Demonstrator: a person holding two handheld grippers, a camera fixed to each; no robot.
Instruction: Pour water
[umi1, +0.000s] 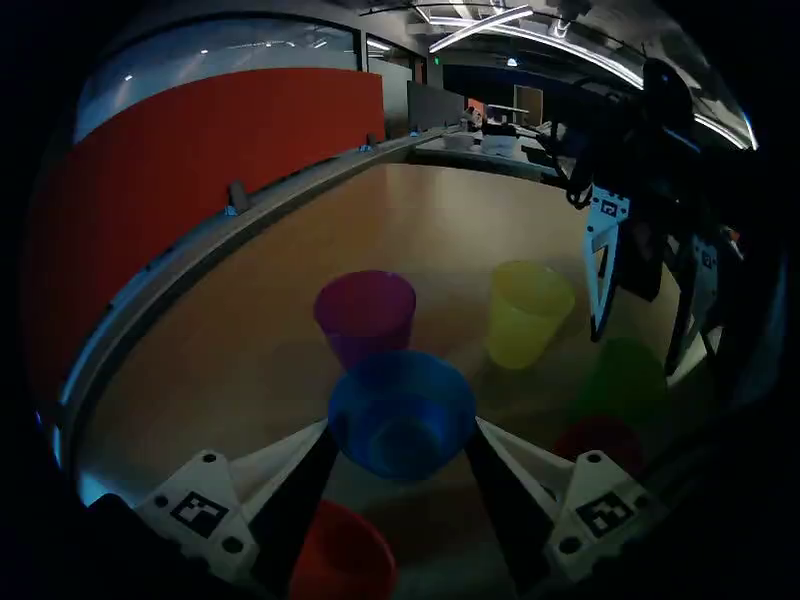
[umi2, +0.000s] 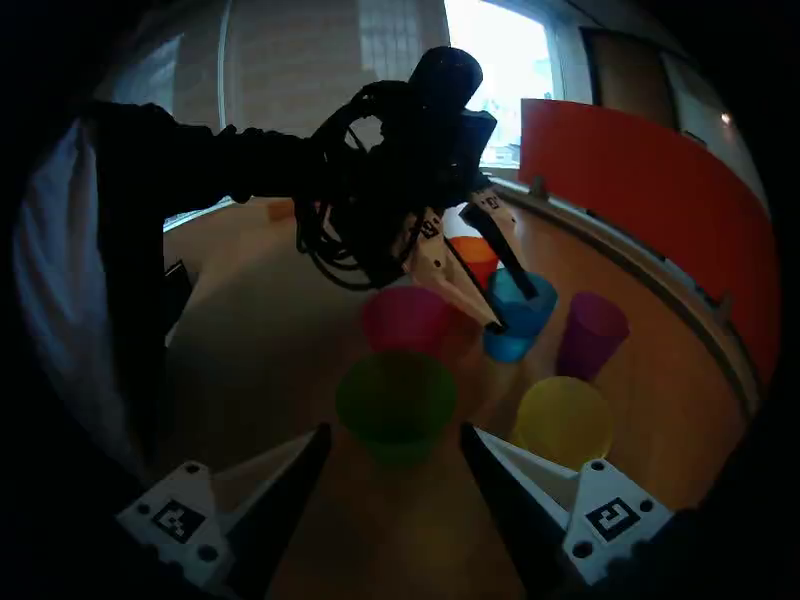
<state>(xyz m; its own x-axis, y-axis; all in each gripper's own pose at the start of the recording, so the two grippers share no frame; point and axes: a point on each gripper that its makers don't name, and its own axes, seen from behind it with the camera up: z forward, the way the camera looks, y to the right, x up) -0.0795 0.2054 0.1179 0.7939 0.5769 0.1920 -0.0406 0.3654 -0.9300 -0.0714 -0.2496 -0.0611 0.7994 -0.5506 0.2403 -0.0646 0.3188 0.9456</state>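
My left gripper (umi1: 400, 440) is shut on a blue cup (umi1: 400, 415), its fingertips pressed on both sides of the wall. From the right gripper view that gripper (umi2: 500, 300) and a dark-sleeved arm hold the blue cup (umi2: 515, 320) low over the wooden table (umi2: 260, 330). My right gripper (umi2: 393, 435) stands open with a green cup (umi2: 395, 405) between its fingertips and a small gap on the left side. In the left gripper view it (umi1: 640, 345) hangs just above the green cup (umi1: 625, 380). I cannot see water in any cup.
A purple cup (umi1: 365, 310), a yellow cup (umi1: 525, 310), a red cup (umi1: 600, 440) and an orange-red cup (umi1: 340, 555) stand close around. A red partition (umi1: 200, 170) runs along the table's far edge. The person's body (umi2: 90, 300) is beside the table.
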